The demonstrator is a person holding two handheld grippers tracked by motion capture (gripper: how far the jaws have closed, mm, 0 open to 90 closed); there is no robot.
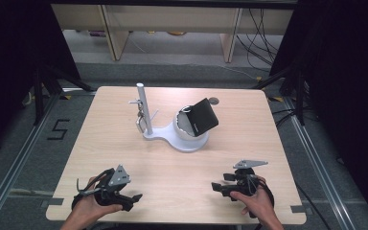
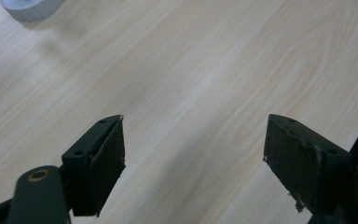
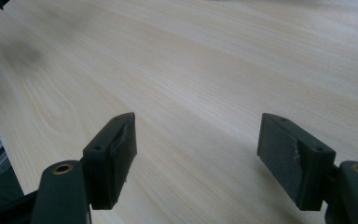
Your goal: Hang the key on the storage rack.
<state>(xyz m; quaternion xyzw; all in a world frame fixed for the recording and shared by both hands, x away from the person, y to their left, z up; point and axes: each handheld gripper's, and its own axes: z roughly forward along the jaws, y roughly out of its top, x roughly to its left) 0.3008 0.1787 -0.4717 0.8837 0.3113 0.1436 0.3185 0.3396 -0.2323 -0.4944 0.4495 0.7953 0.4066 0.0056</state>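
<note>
Two black grippers, left (image 1: 135, 197) and right (image 1: 216, 186), rest released at the near table edge, well apart from the black leather wallet (image 1: 202, 115) propped mid-table on a white stand (image 1: 188, 142); it looks light, supple, best pinched along its free edge.

Right gripper (image 3: 196, 140): jaws spread wide, nothing between them, above bare light wood table (image 3: 205, 60).
</note>
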